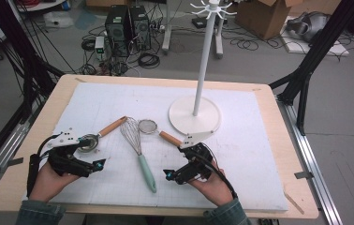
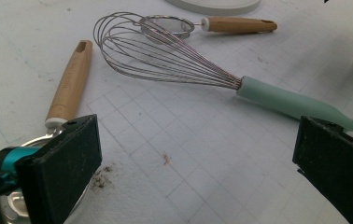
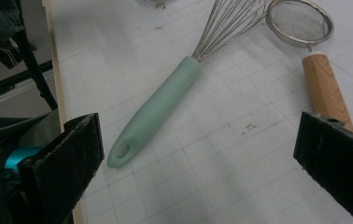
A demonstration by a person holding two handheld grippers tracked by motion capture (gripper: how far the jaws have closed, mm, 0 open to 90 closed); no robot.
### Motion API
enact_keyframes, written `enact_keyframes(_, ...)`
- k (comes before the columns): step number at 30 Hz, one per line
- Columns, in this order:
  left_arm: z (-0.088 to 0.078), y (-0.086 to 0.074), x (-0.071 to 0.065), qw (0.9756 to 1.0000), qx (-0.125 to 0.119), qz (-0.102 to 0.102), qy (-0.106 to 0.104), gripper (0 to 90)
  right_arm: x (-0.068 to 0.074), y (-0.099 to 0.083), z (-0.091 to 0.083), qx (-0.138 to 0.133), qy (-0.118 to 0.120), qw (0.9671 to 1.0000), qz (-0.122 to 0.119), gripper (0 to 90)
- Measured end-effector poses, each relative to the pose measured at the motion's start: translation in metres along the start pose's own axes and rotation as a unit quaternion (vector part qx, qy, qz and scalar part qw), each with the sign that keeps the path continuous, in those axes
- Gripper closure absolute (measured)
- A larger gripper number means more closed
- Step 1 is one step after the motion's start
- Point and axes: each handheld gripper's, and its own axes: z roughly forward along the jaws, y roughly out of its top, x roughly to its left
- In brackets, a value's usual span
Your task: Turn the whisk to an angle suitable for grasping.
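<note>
The whisk (image 1: 139, 146) lies mid-worktop between both grippers, long axis running near-to-far, mint handle toward the near edge, wire head toward the far edge. Left gripper (image 1: 99, 164) and right gripper (image 1: 167, 174) hover with jaws wide apart, holding nothing
</note>
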Motion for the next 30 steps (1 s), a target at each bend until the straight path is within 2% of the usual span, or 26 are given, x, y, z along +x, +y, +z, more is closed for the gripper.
enact_keyframes(17,0.001,-0.001,0.000,1.0000,0.000,-0.002,0.001,1.8,0.010,0.001,0.030,0.018,0.006,0.9998,-0.004,0.3)
enact_keyframes(19,0.001,-0.001,0.001,1.0000,0.001,-0.002,0.000,1.8,0.012,0.001,0.036,0.020,0.014,0.9997,-0.002,6.1)
enact_keyframes(30,0.003,-0.002,0.001,1.0000,0.006,-0.001,-0.002,1.8,0.016,0.002,0.058,0.040,0.013,0.9991,-0.004,6.2)
